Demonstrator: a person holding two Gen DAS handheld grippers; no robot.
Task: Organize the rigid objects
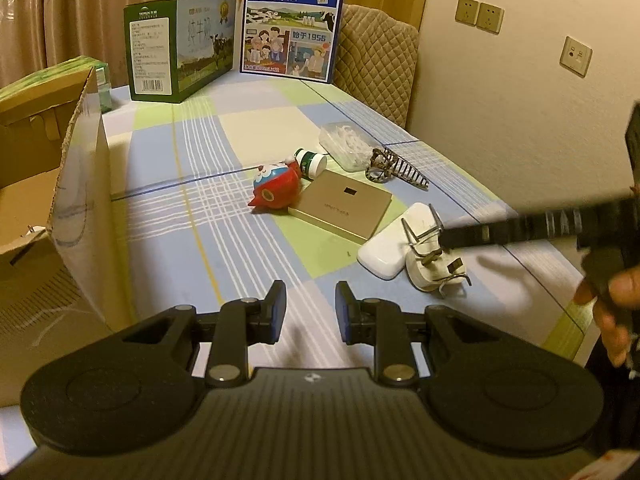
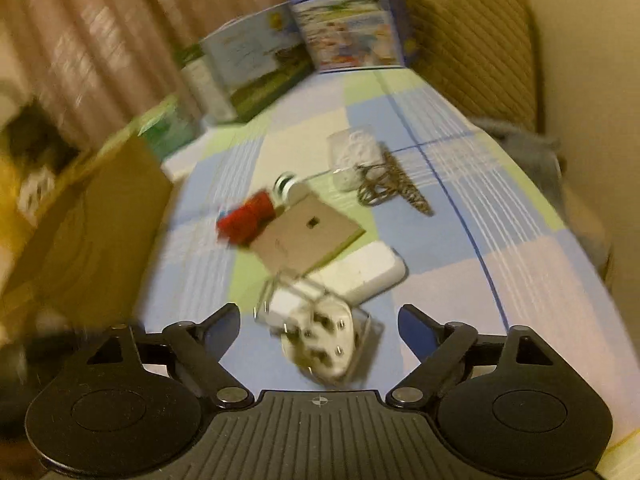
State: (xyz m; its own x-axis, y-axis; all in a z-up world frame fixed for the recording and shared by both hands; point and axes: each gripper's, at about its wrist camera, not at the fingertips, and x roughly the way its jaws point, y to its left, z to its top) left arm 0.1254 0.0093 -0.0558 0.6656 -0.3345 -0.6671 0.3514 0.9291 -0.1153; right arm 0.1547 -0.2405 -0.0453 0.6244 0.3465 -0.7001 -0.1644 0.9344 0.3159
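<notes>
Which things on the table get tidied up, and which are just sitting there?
To tidy:
- white plug, between the open right hand-held gripper
- white case
- gold box
- red toy
- small bottle
- hair clip
- clear tub
- cardboard box, probably where they go

Just sitting there:
- two milk cartons
- cushion
- curtain
- wall sockets

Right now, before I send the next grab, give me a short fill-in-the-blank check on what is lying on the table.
1. The red toy lies against the ____ edge of the flat gold box in the left wrist view.
2. The white plug adapter sits between the right gripper's jaws, which stand ____.
3. The striped hair claw lies beside a clear ____ box.
4. The open cardboard box stands at the table's ____ side.

Missing words: left; open; plastic; left
</notes>
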